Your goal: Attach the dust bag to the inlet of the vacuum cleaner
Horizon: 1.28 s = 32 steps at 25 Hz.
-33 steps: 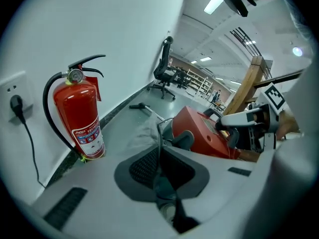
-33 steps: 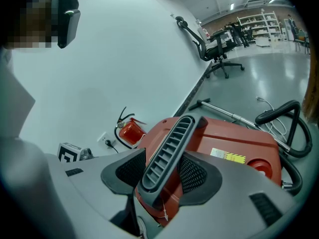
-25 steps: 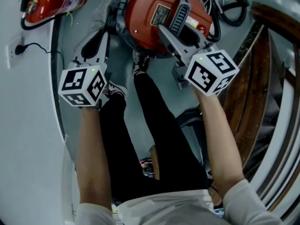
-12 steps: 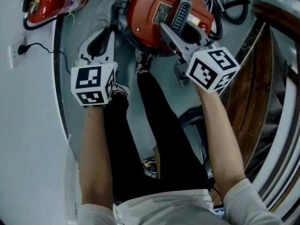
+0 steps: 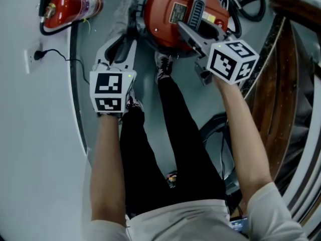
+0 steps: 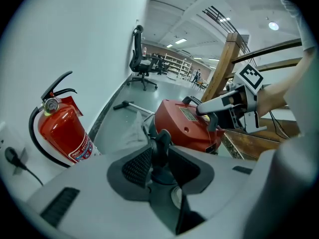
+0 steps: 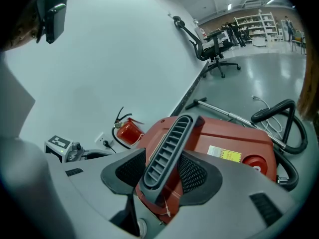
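Observation:
The red vacuum cleaner (image 5: 168, 19) stands on the floor at the top of the head view. My right gripper (image 5: 189, 28) is shut on its dark ribbed handle (image 7: 168, 151), which lies between both pads. The pale grey dust bag (image 6: 132, 131) lies crumpled at the vacuum's left side, also seen as grey cloth (image 5: 120, 11) in the head view. My left gripper (image 6: 160, 152) points at that side. Its jaws have just been opening and stand open, with a black part of the vacuum (image 6: 162, 141) between them. The inlet itself is hidden.
A red fire extinguisher (image 5: 70, 6) stands by the wall at the left, near a socket with a plug (image 5: 36, 56). A black hose (image 5: 246, 4) coils behind the vacuum. A wooden stair rail (image 5: 281, 84) runs along the right. The person's legs (image 5: 165, 134) stand just below the vacuum.
My left gripper has rolled, so its marker cube now faces the camera squarely, and it has edged right toward the vacuum. The right gripper has stayed on the handle.

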Each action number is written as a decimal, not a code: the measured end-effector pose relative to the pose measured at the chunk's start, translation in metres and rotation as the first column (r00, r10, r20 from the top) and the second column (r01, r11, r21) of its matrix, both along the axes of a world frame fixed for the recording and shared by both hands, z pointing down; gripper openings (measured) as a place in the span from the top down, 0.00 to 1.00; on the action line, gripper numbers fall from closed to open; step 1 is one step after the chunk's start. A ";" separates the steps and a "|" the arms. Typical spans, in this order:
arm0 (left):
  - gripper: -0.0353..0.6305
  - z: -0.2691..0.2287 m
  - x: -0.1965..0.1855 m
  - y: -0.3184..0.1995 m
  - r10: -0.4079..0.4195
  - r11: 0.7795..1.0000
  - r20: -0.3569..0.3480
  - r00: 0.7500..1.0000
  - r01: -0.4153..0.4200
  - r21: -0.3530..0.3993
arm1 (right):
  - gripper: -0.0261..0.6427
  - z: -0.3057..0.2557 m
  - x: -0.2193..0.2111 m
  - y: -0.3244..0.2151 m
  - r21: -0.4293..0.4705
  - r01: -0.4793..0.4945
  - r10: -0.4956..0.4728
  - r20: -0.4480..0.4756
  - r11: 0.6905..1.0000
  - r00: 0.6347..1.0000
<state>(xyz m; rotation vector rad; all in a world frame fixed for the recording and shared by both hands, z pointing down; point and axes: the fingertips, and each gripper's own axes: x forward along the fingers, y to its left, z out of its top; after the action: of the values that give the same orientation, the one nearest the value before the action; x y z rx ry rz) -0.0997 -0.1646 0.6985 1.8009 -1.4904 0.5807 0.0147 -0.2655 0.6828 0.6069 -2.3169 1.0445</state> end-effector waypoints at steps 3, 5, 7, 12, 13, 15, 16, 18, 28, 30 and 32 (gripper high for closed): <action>0.79 -0.013 0.000 0.001 0.033 0.999 -0.013 0.999 -0.033 0.018 | 0.67 -0.002 0.005 0.003 -0.005 -0.009 0.009 -0.017 1.000 1.000; 0.79 -0.023 0.001 0.003 0.060 0.998 -0.018 0.998 -0.060 0.028 | 0.67 -0.004 0.012 0.004 0.005 -0.011 0.012 -0.035 1.000 0.999; 0.79 -0.031 -0.001 0.006 0.080 0.996 -0.018 0.997 -0.079 0.034 | 0.67 -0.008 0.020 0.006 0.028 -0.018 0.020 -0.058 0.999 0.998; 0.79 -0.052 -0.007 0.016 0.111 0.993 -0.008 0.994 -0.111 0.042 | 0.67 -0.029 0.037 0.020 0.062 -0.042 0.047 -0.088 0.997 0.995; 0.79 -0.057 -0.007 0.018 0.118 0.992 -0.007 0.993 -0.118 0.043 | 0.67 -0.035 0.040 0.023 0.069 -0.045 0.051 -0.090 0.997 0.995; 0.79 -0.067 -0.007 0.023 0.136 0.990 -0.003 0.991 -0.135 0.045 | 0.67 -0.050 0.041 0.030 0.089 -0.043 0.051 -0.092 0.995 0.994; 0.79 -0.074 -0.008 0.026 0.145 0.988 0.001 0.989 -0.145 0.047 | 0.67 -0.058 0.040 0.034 0.102 -0.039 0.048 -0.092 0.994 0.995; 0.79 -0.088 -0.012 0.029 0.160 0.985 0.015 0.987 -0.161 0.058 | 0.67 -0.075 0.037 0.042 0.130 -0.027 0.039 -0.092 0.991 0.995; 0.80 -0.177 -0.034 0.065 0.201 0.974 0.061 0.978 -0.206 0.095 | 0.78 -0.170 0.023 0.079 0.180 -0.131 0.135 -0.011 0.975 0.991; 0.80 -0.196 -0.037 0.069 0.218 0.969 0.076 0.973 -0.225 0.100 | 0.80 -0.199 0.020 0.081 0.204 -0.137 0.140 0.004 0.969 0.990; 0.80 -0.220 -0.039 0.074 0.219 0.968 0.082 0.972 -0.227 0.110 | 0.82 -0.227 0.020 0.088 0.229 -0.124 0.128 0.000 0.965 0.992</action>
<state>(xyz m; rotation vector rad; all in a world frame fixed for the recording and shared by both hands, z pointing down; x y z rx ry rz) -0.1383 -0.0909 0.4786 2.0776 -1.4017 0.6828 0.0352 -0.1773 0.4555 0.8583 -2.4317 0.8288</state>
